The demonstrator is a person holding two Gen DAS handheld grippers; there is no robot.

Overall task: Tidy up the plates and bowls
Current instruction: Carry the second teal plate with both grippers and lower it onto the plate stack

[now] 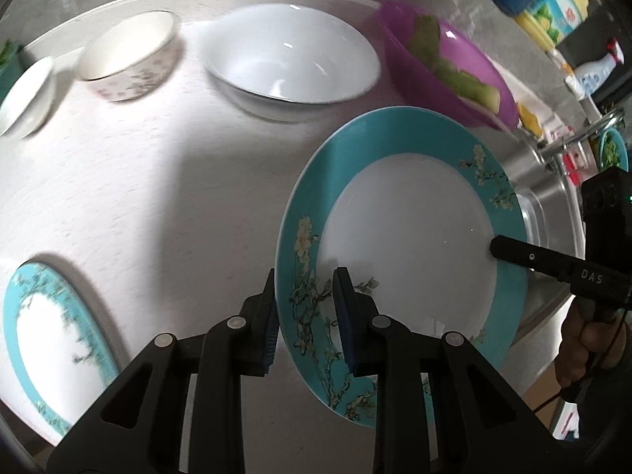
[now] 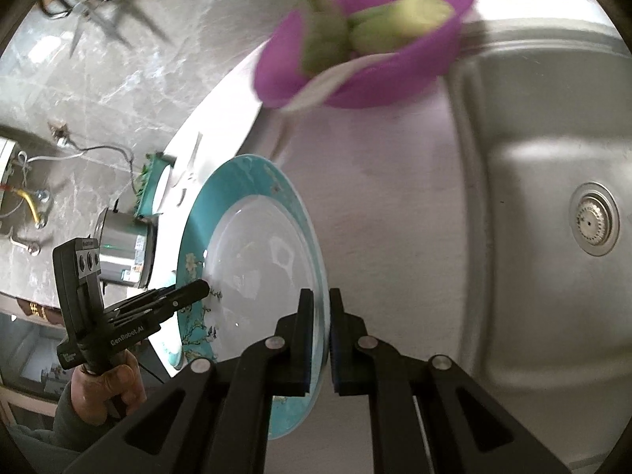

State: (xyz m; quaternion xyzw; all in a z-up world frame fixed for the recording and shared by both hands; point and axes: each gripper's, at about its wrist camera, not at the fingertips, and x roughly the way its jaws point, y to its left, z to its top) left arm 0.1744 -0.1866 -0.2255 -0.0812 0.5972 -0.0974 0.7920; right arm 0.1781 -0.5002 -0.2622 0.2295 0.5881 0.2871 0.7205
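A teal-rimmed floral plate (image 1: 403, 217) is held tilted above the white counter by both grippers. My left gripper (image 1: 304, 316) straddles its near rim, jaws close around it. My right gripper (image 2: 318, 339) is shut on the opposite rim of the same plate (image 2: 256, 245); its finger shows in the left wrist view (image 1: 553, 264). A second teal plate (image 1: 51, 339) lies flat at the lower left. A large white bowl (image 1: 292, 55), a floral-patterned bowl (image 1: 126, 55) and a small white bowl (image 1: 25, 94) stand at the back.
A purple bowl (image 1: 446, 63) with green vegetable pieces sits beside the steel sink (image 2: 553, 197), also in the right wrist view (image 2: 367, 35). A steel pot (image 2: 122, 252) and a green-rimmed dish (image 2: 150, 185) stand at the counter's far end.
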